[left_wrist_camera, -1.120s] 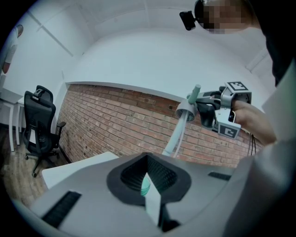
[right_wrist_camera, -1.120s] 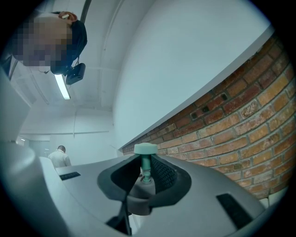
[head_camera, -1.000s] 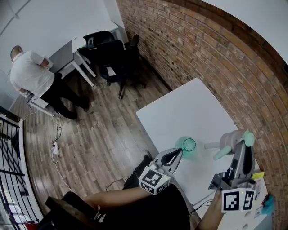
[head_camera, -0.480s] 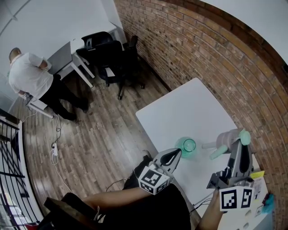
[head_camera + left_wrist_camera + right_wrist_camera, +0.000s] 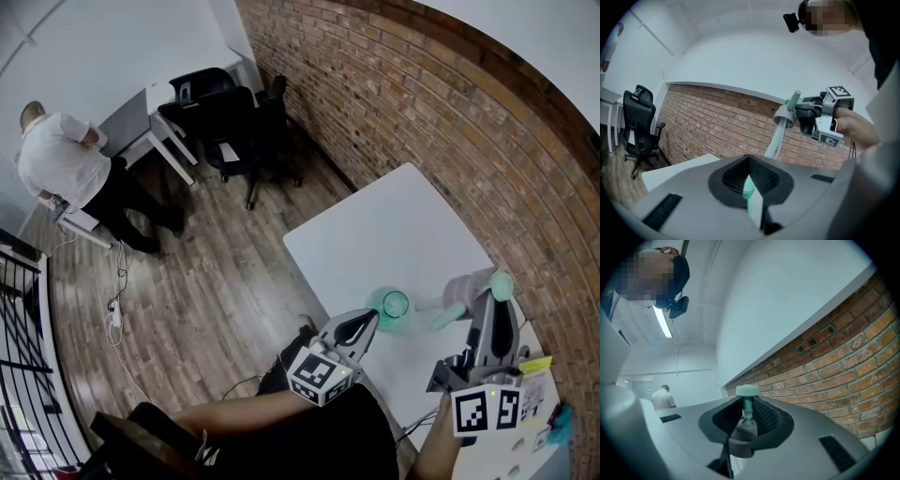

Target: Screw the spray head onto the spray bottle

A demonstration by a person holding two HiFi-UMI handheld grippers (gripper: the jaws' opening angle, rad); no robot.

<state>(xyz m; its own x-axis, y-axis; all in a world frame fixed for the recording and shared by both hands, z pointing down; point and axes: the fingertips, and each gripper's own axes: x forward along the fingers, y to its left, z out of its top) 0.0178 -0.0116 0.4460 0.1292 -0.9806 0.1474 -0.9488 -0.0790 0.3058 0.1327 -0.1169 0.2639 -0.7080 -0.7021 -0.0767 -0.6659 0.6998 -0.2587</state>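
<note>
Now | left gripper [image 5: 368,322]: jaws pinched shut on green spray bottle [image 5: 394,305] | right gripper [image 5: 486,302]: jaws narrow, clamping spray head [image 5: 464,291] | head near bottle, apart, over white table [image 5: 394,225]

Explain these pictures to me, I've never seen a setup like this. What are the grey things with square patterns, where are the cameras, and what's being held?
There is no robot here. A person holds a grey gripper in each hand, and the patterned cubes are part of the grippers. One picture comes from a camera on the person's head, looking down on a white table beside a brick wall. The other two come from cameras riding on each gripper, looking along its jaws. The left gripper has its jaws closed on a green spray bottle, open at the top, at the table's near edge. The right gripper clamps the spray head, whose dip tube points toward the bottle. The head is not yet screwed on. Another person stands in the background.
</note>
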